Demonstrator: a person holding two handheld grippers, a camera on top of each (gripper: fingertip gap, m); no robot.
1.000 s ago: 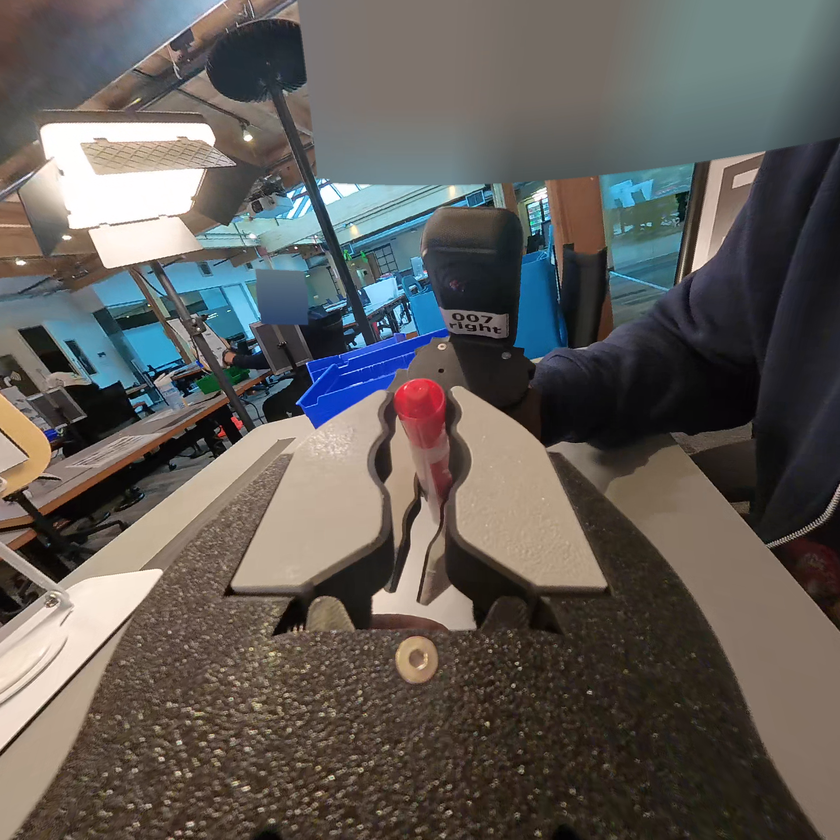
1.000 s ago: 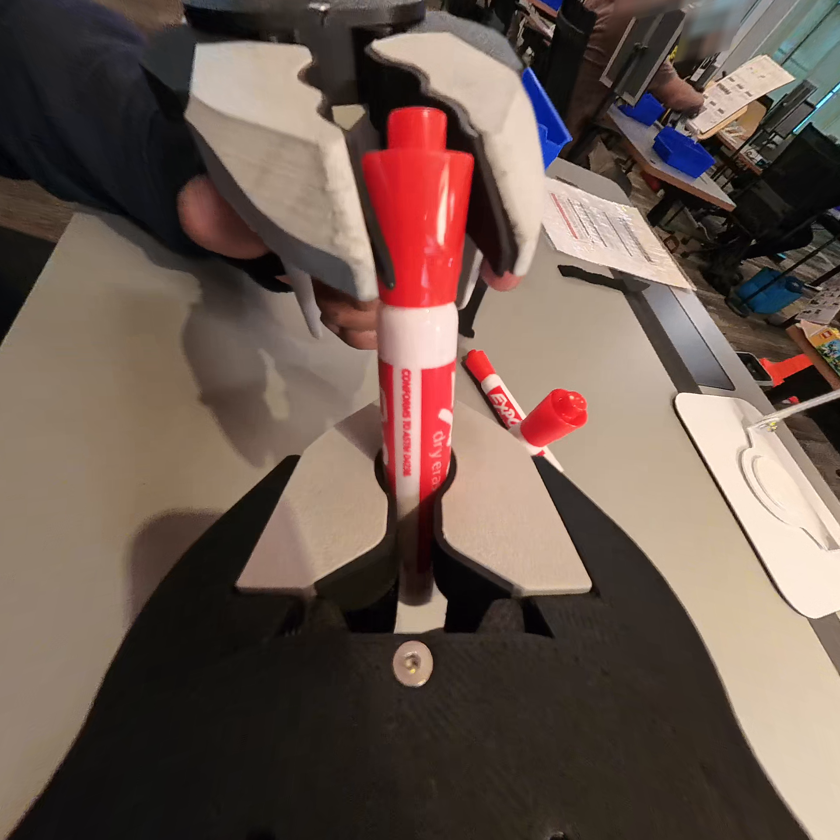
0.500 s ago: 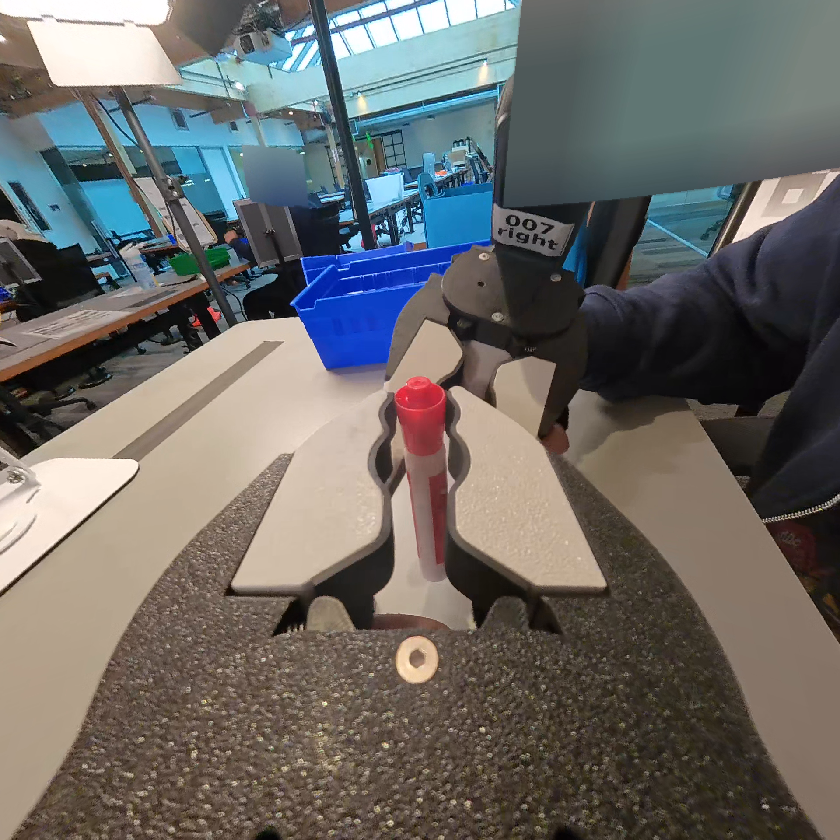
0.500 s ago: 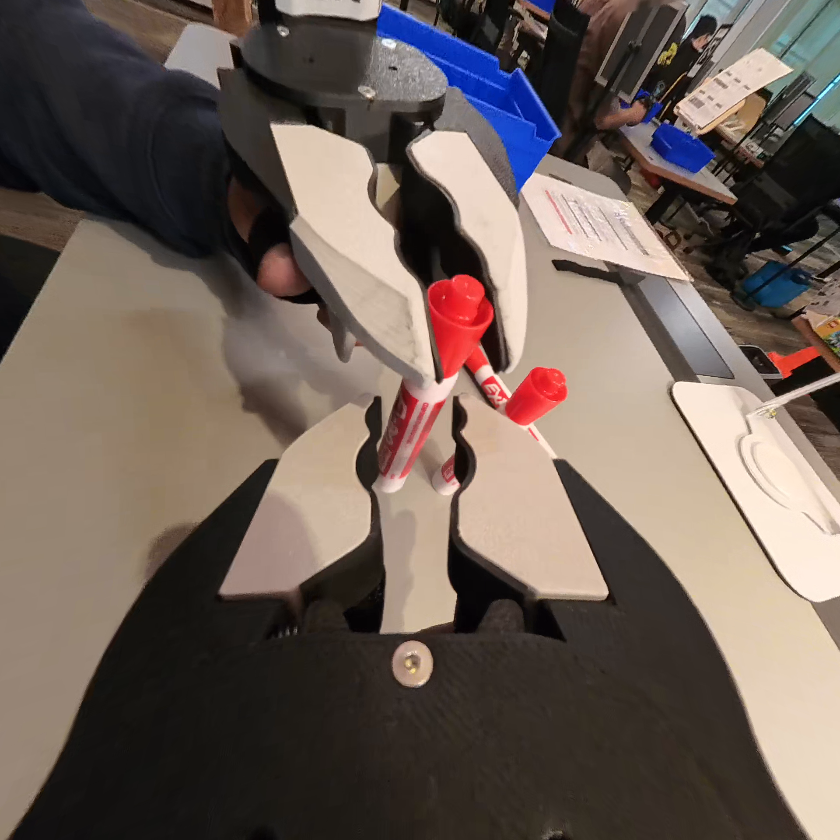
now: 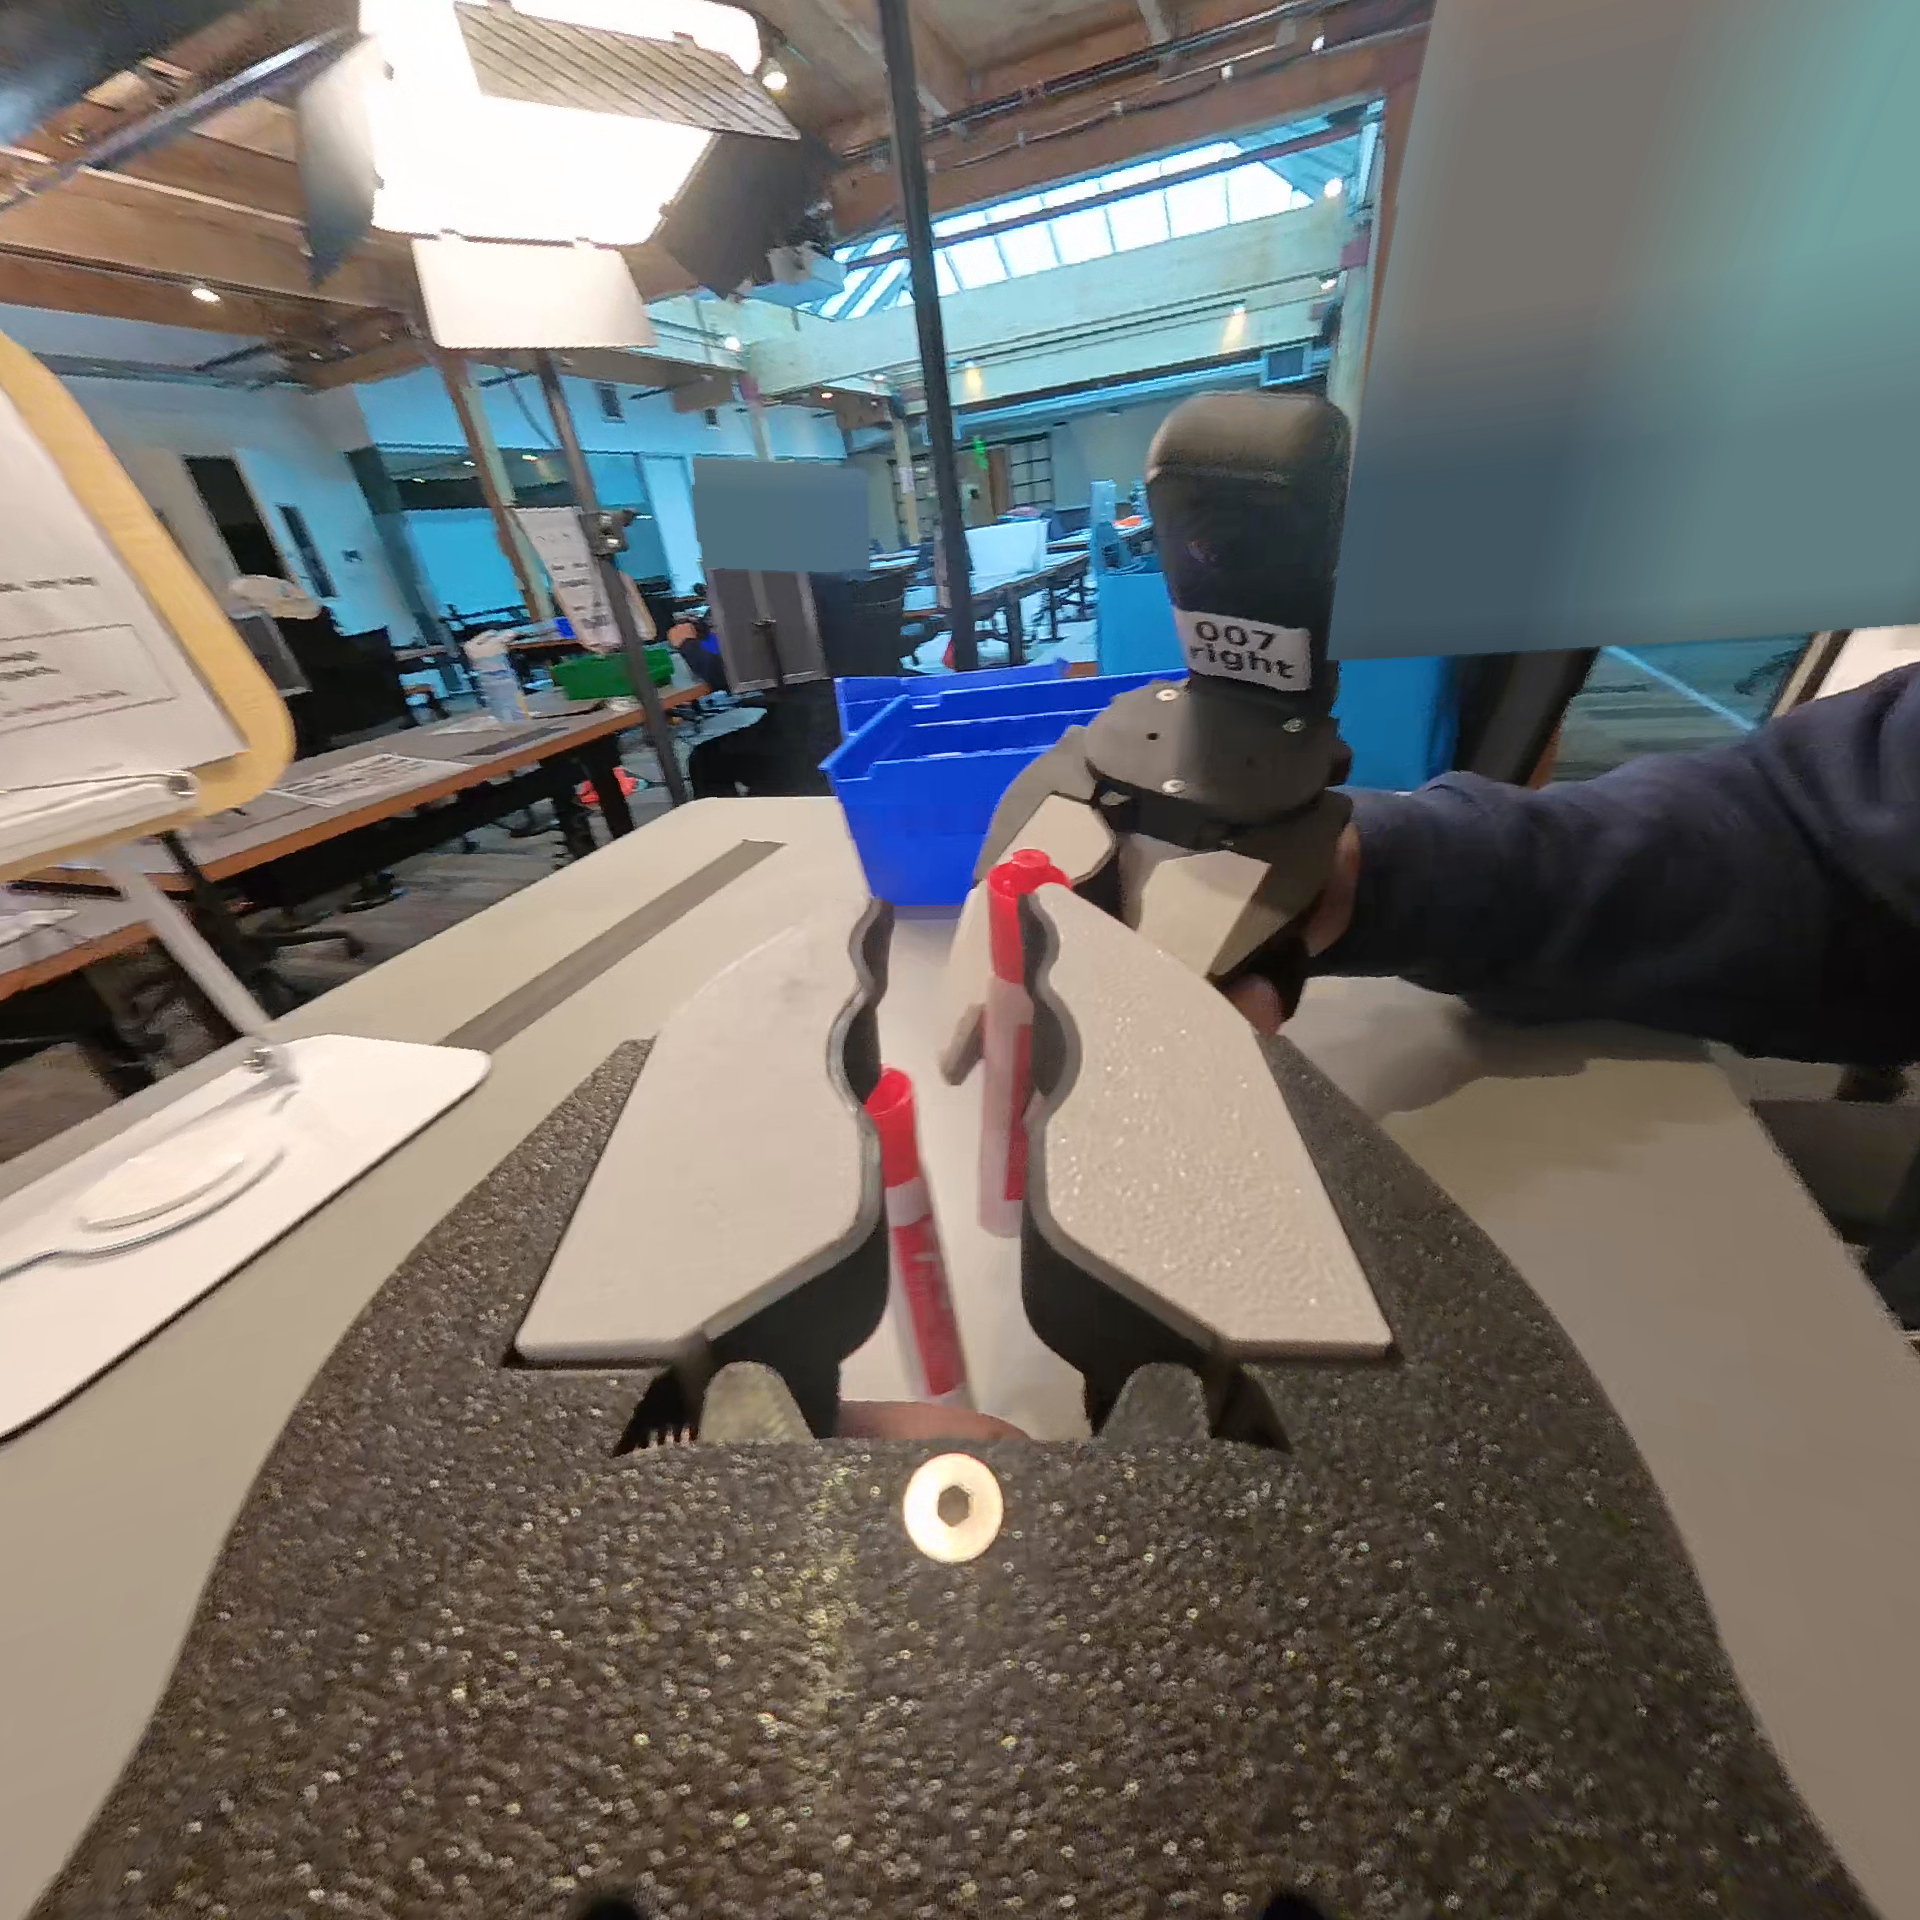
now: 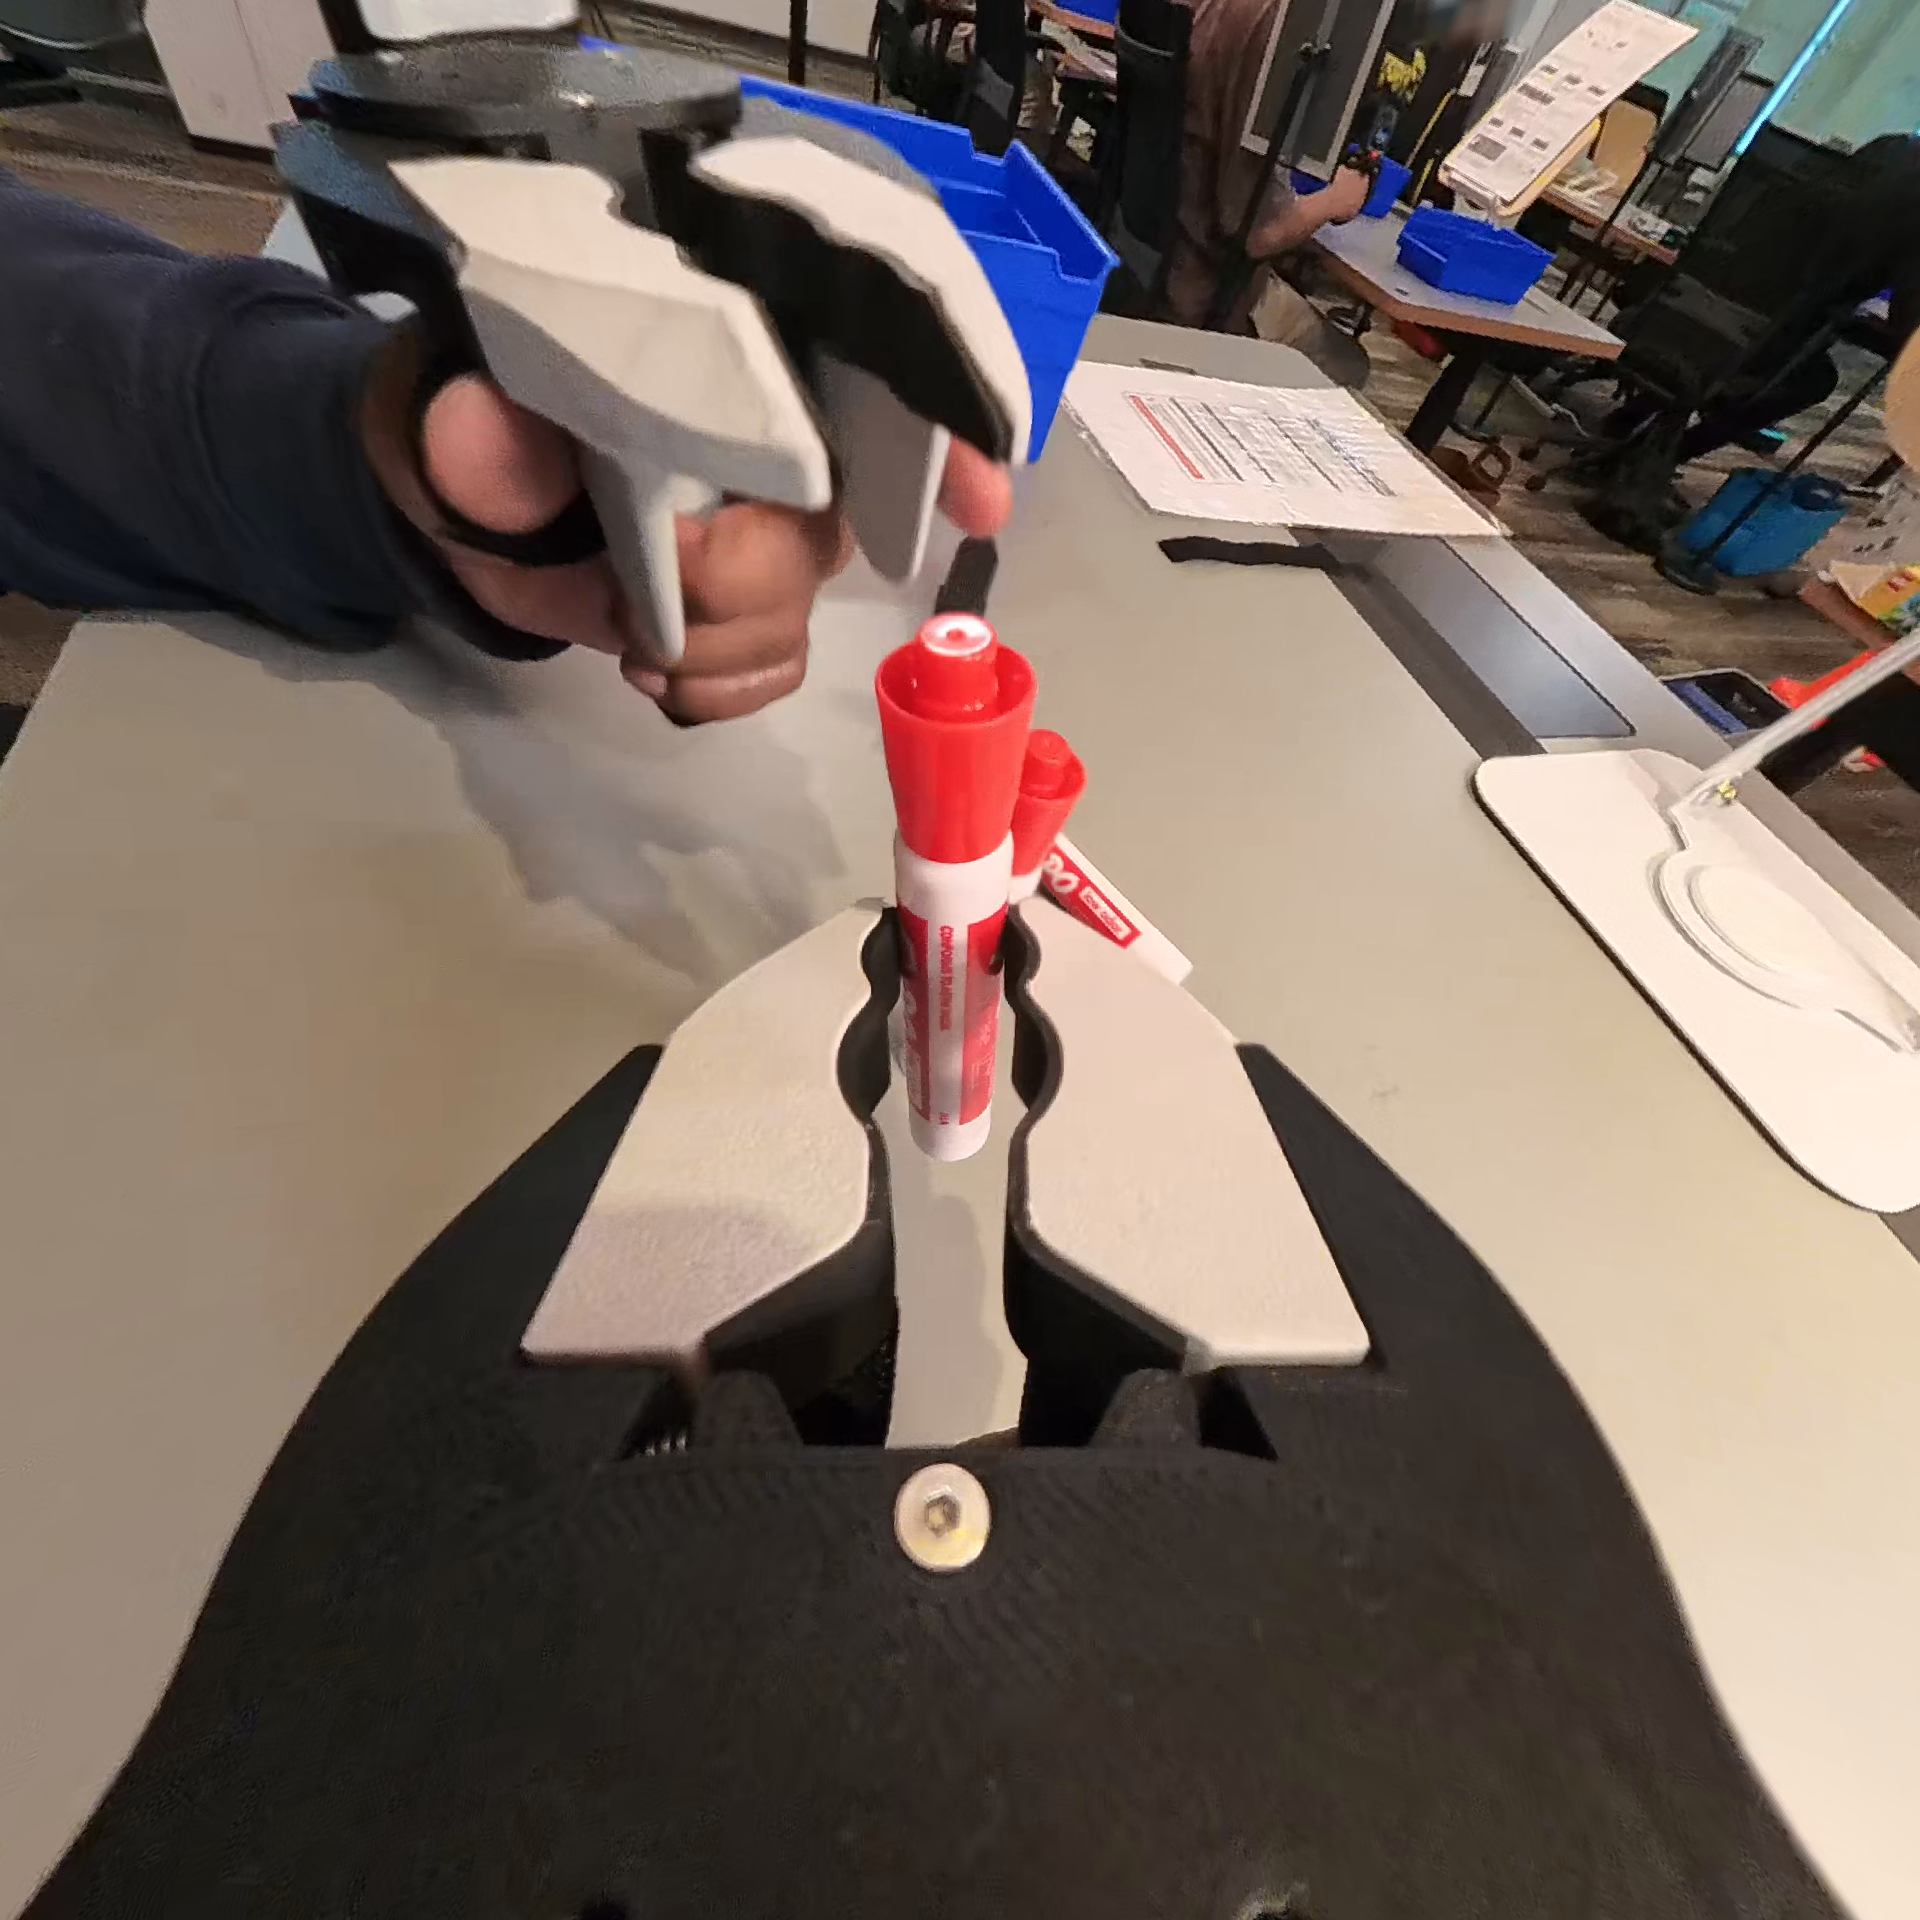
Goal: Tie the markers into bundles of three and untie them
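**Grey fingers, black bodies, navy sleeves**

Each handheld gripper has a rough black body with one silver screw [image 6: 940,1529] at centre. Its two pale grey fingers [image 6: 1164,1174] are edged with wavy black pads. The right gripper [image 5: 1132,894] carries a white label. The person wears dark navy sleeves [image 5: 1621,873].

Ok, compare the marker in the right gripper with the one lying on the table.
The held marker stands upright, cap up; the table marker lies flat. The right gripper pinches the held marker's barrel; nothing touches the table marker. Both have red caps and white barrels.
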